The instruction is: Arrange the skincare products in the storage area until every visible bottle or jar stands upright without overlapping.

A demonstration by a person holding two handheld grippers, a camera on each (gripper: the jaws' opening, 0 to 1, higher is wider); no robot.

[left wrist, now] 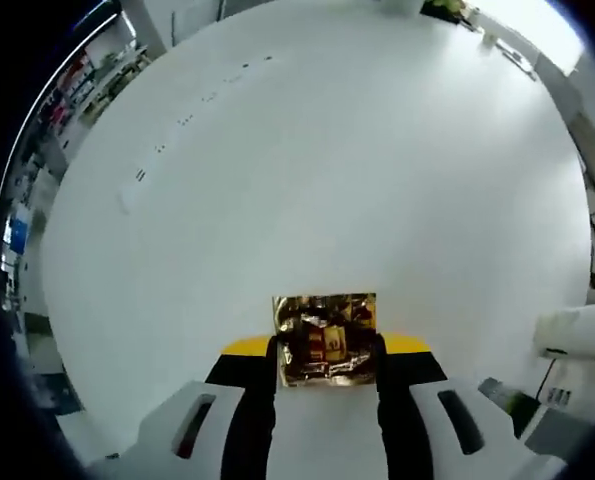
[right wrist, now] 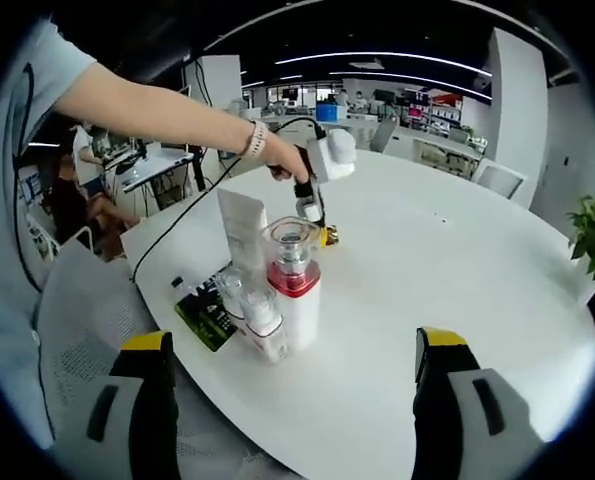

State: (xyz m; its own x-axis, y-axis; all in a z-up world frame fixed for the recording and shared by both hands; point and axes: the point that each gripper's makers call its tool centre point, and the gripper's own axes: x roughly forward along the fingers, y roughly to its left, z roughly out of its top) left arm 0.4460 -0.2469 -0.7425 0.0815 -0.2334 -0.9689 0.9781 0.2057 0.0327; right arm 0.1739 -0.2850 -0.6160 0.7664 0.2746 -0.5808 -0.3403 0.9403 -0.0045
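Our left gripper point(left wrist: 327, 350) is clenched on a small gold jar point(left wrist: 325, 338) above the white table point(left wrist: 307, 160); we should lower it level, just clear of the pump bottle point(right wrist: 293, 280), tube point(right wrist: 243, 232) and small jars point(right wrist: 261, 322); our right gripper point(right wrist: 295, 375) hangs released ahead of them.
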